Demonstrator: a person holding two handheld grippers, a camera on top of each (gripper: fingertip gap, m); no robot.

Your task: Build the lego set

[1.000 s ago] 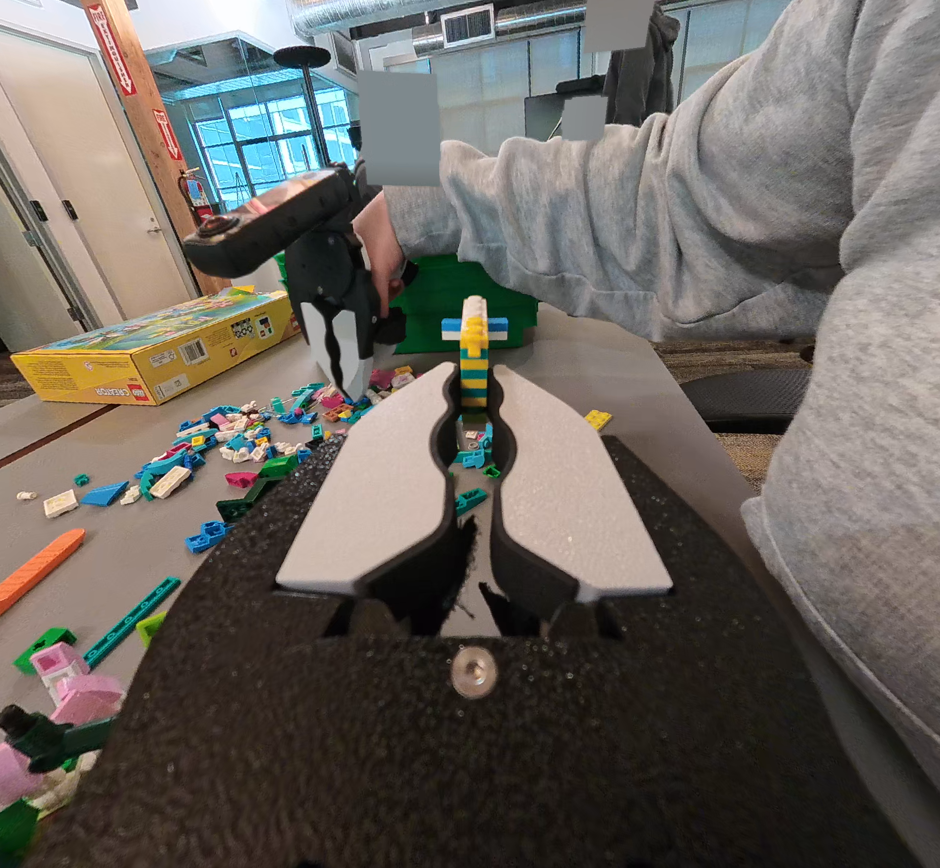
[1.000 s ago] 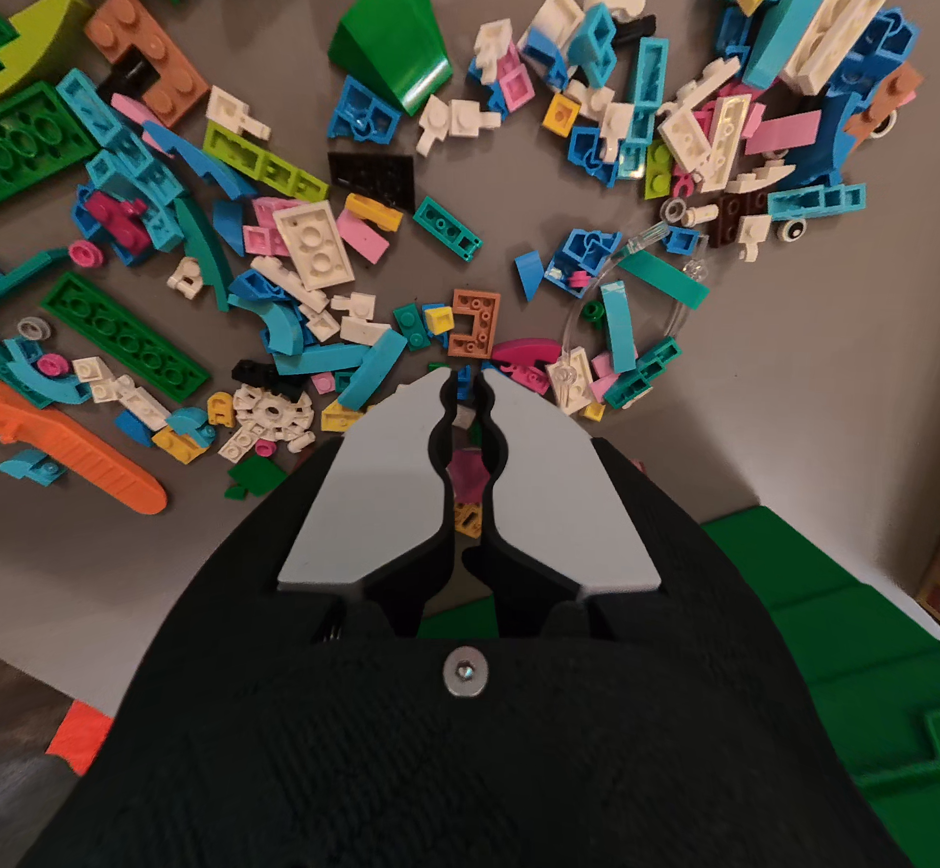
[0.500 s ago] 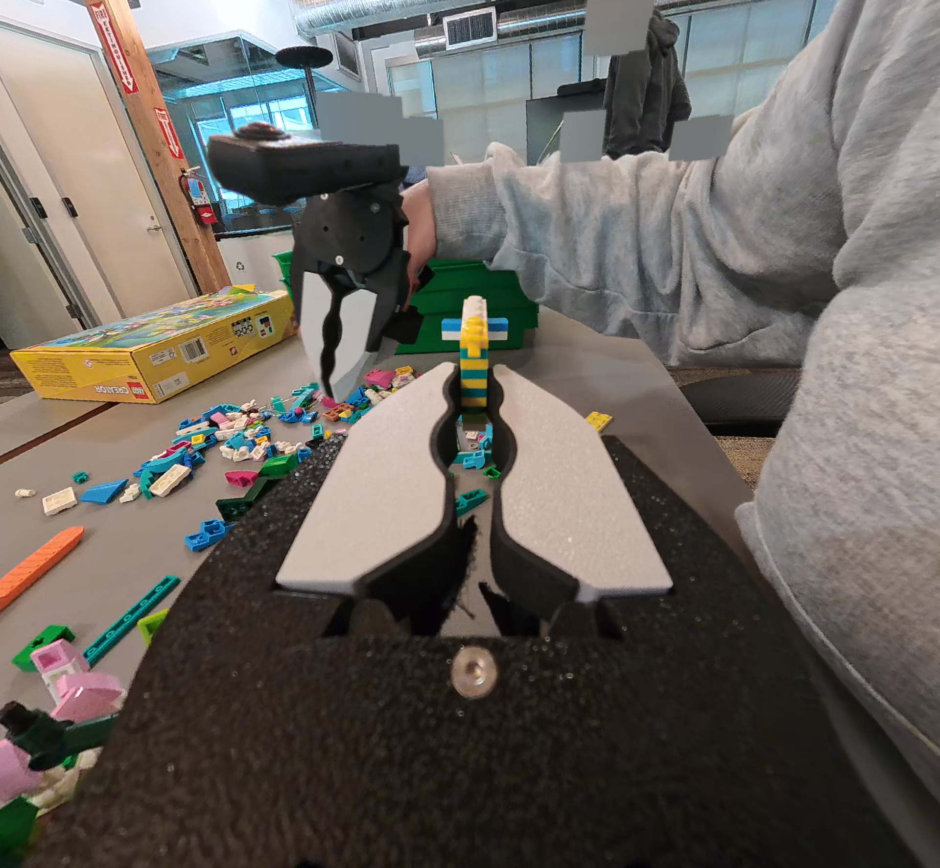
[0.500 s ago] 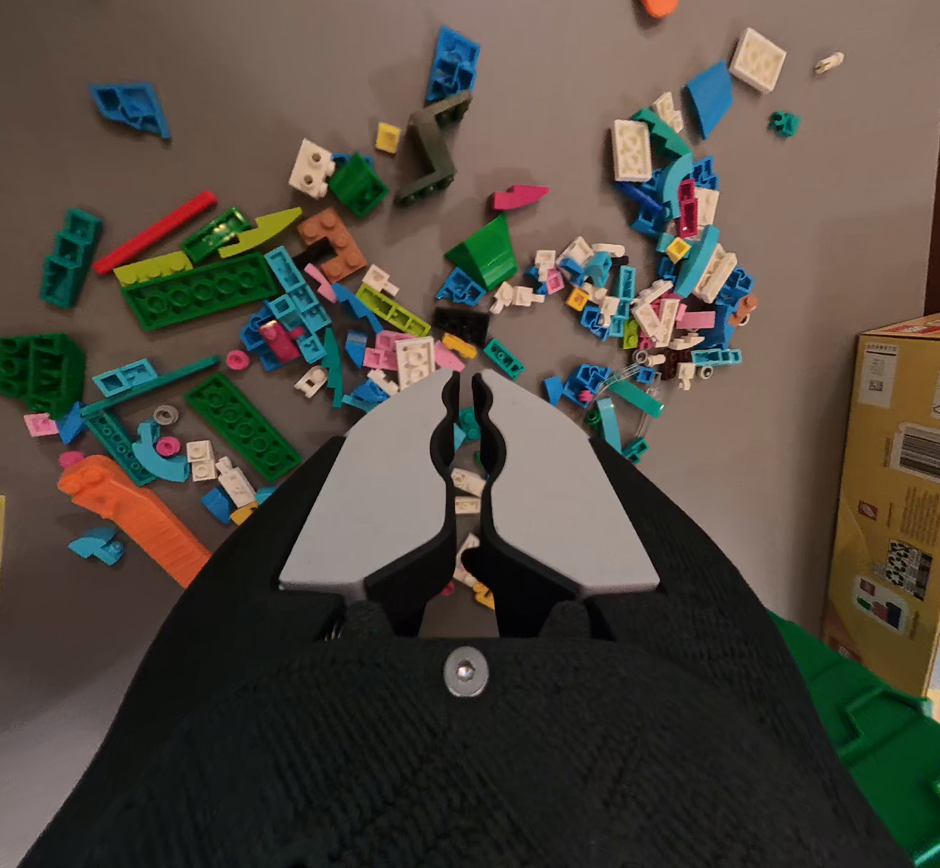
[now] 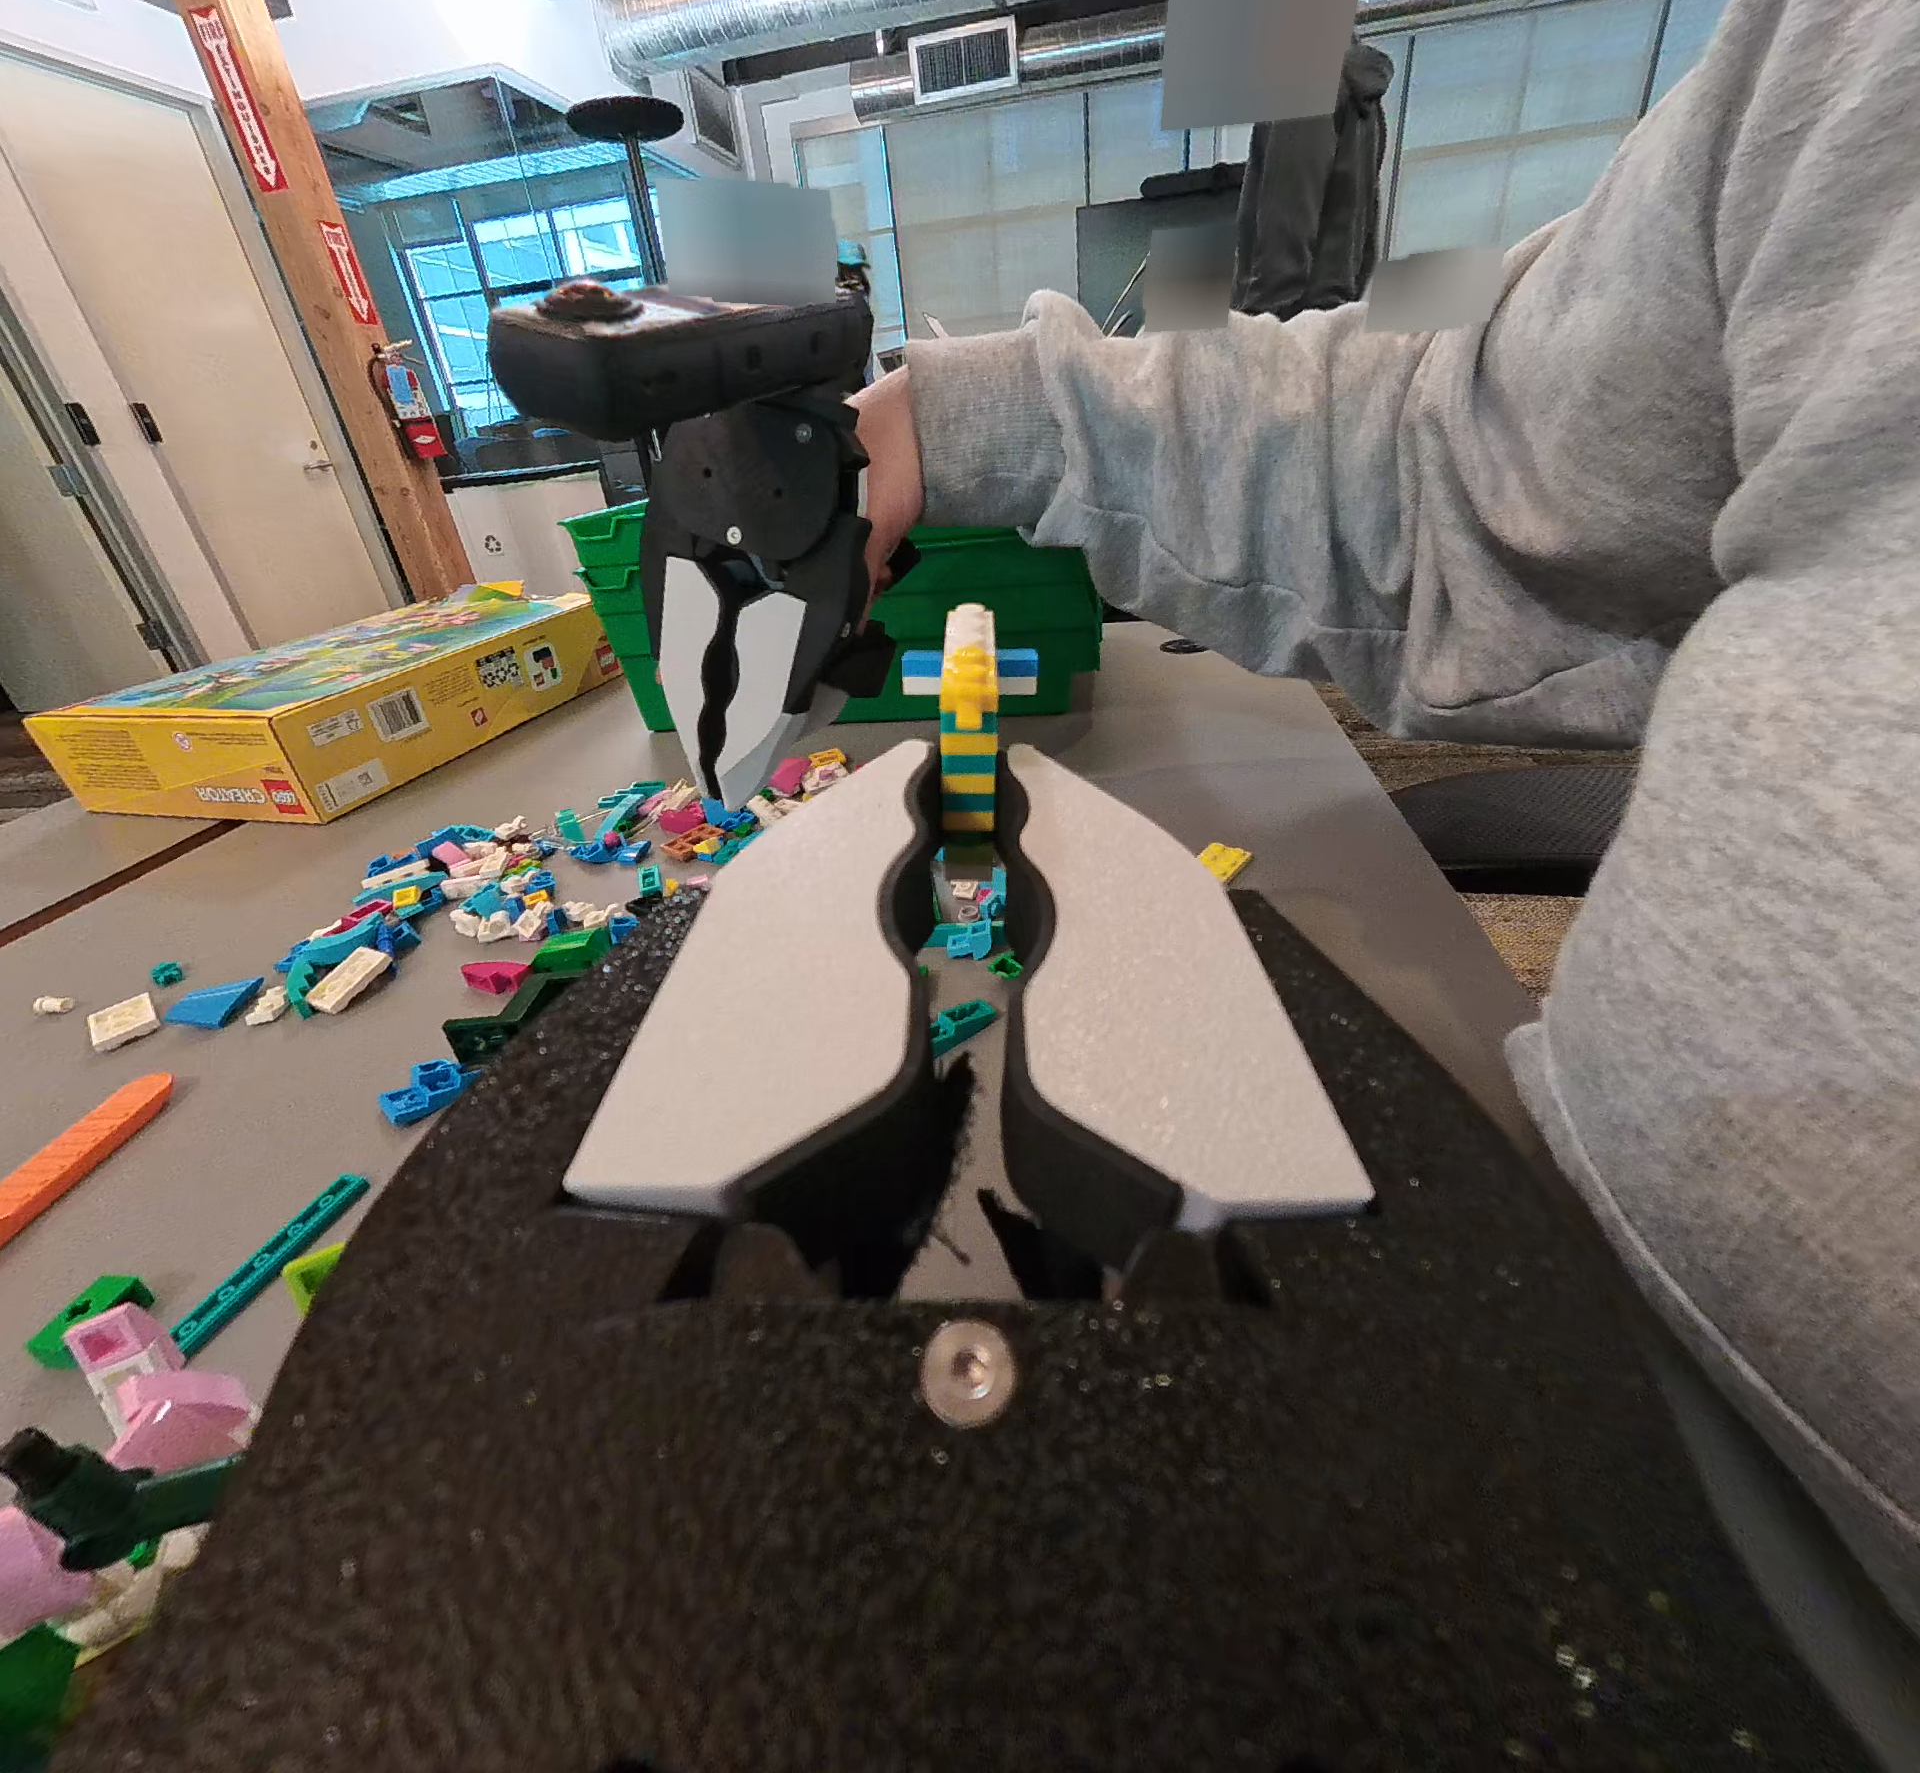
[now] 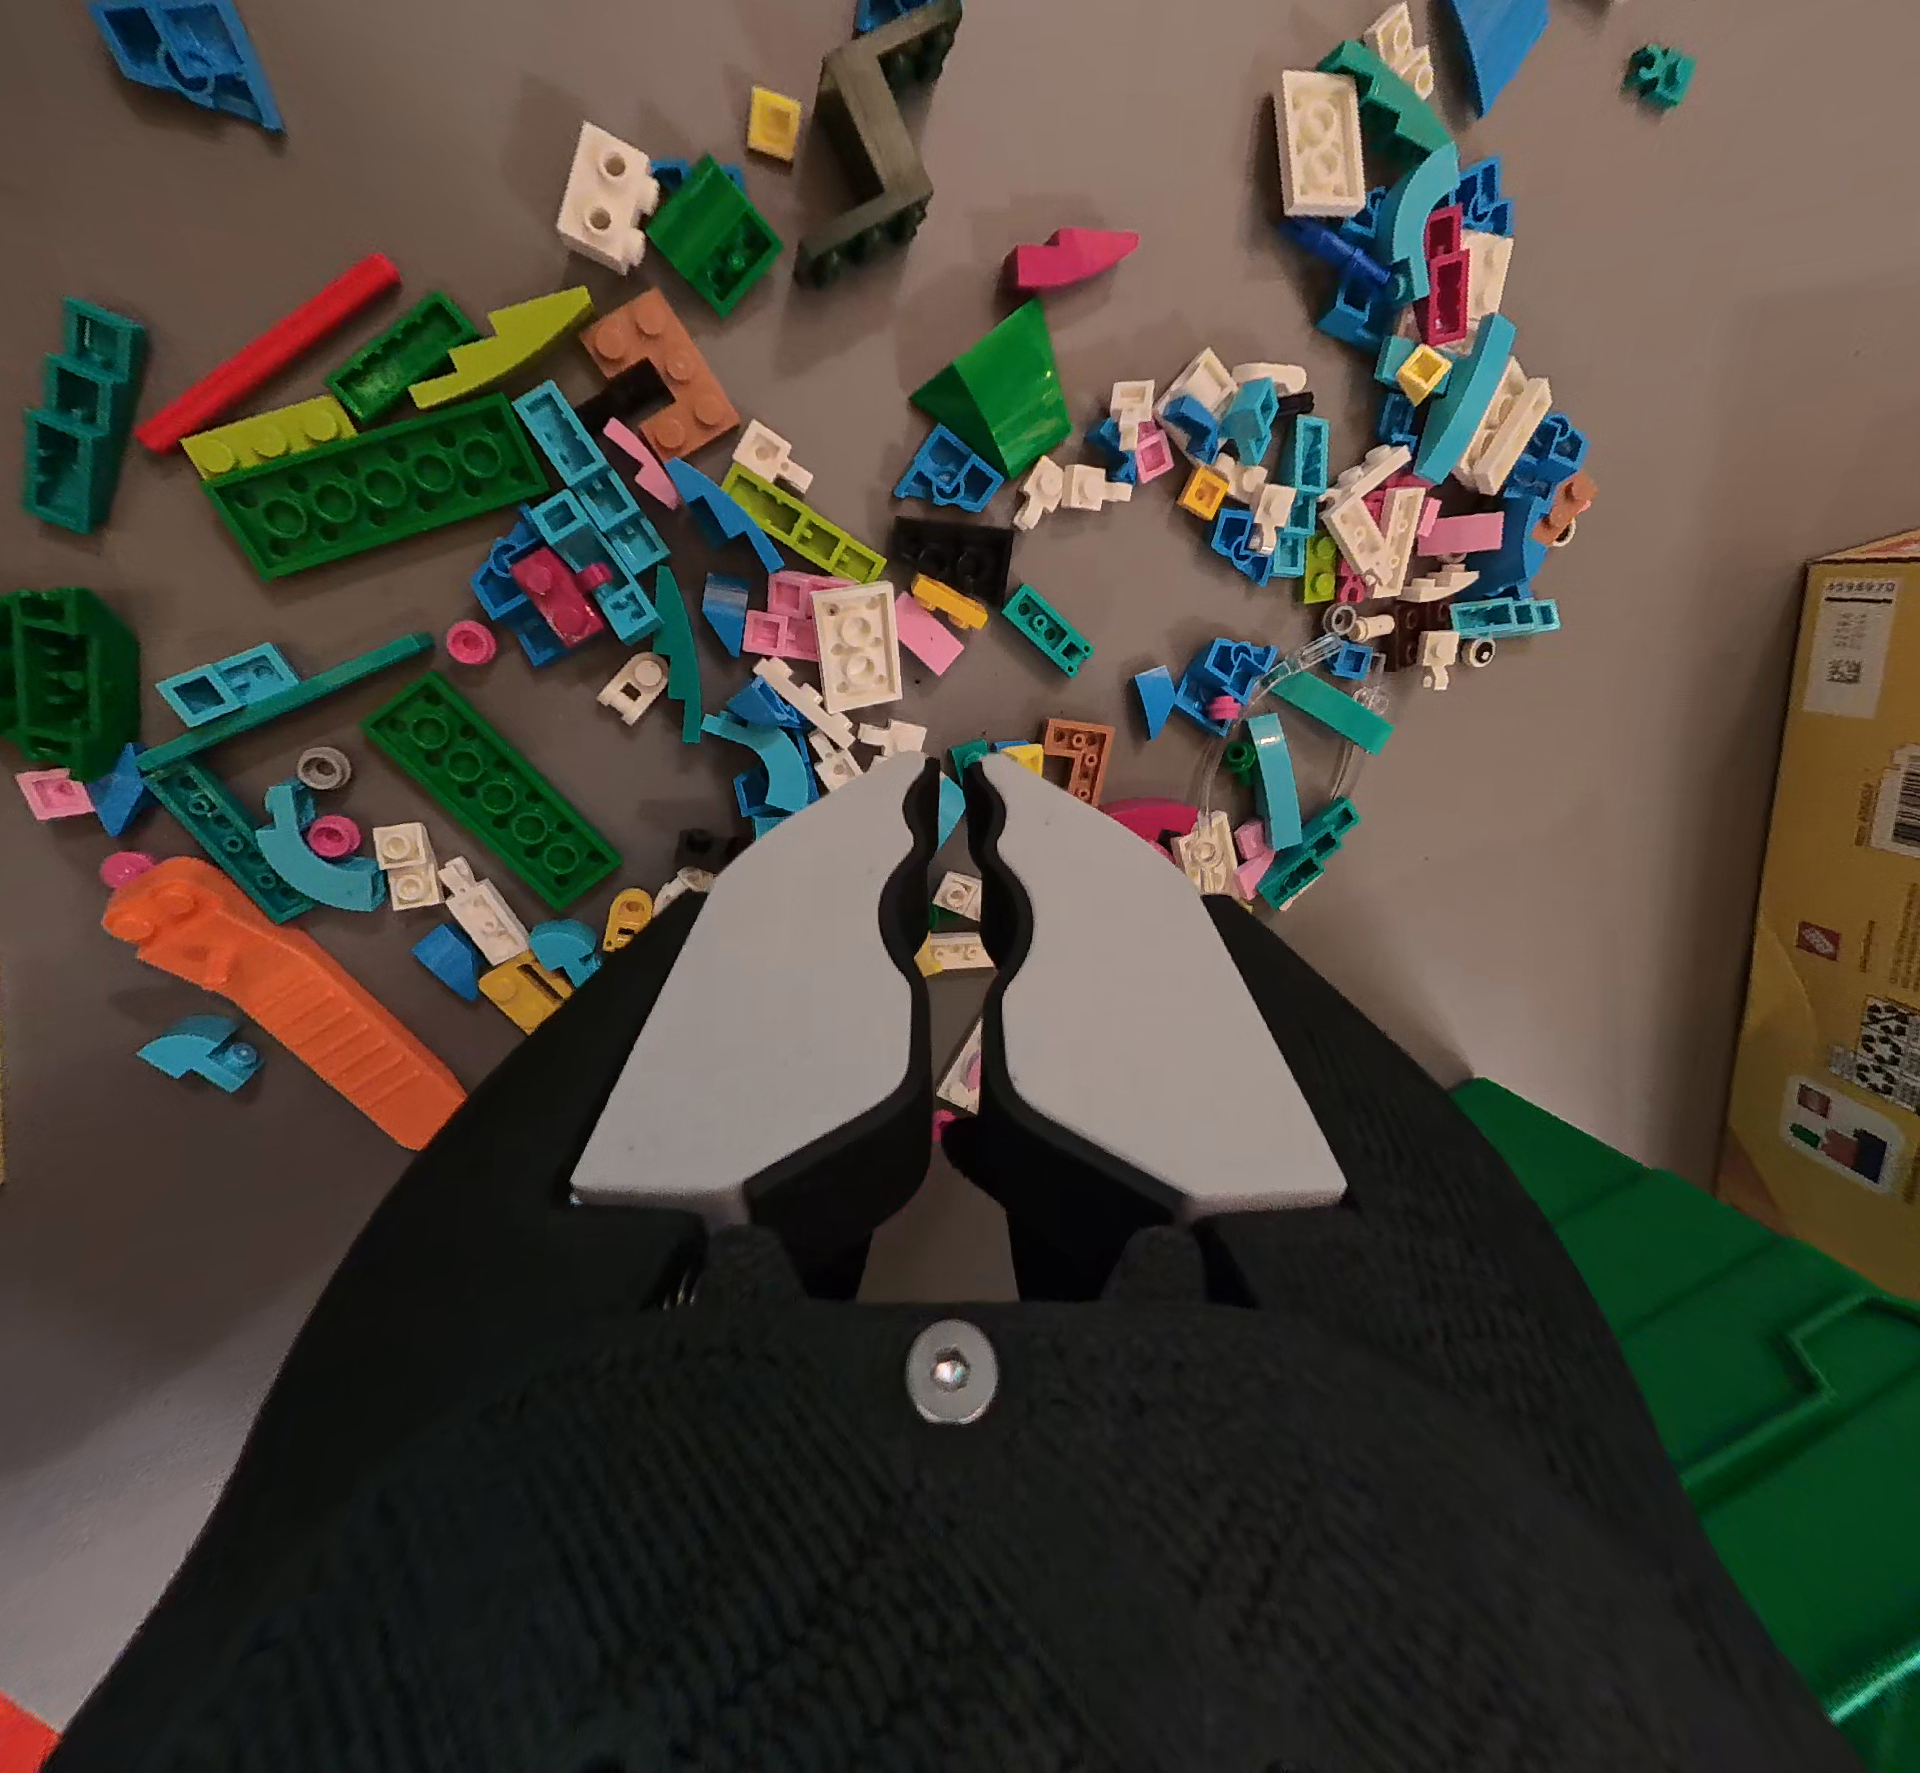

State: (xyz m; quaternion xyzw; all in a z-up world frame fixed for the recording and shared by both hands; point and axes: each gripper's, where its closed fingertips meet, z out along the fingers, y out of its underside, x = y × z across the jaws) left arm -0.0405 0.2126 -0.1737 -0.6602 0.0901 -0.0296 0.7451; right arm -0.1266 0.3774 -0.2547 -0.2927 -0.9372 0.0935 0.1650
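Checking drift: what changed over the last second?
The right gripper rose off the brick pile and turned upright, jaws near shut, nothing visibly held. The left gripper stayed put, clamped on the striped brick tower.

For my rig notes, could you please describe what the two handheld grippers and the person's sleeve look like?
Both the left gripper and the right gripper have rough black bodies, a silver screw in the middle, and pale grey fingers with wavy black inner pads. The right gripper also carries a black boxy top. The sleeve is light grey sweatshirt fabric.
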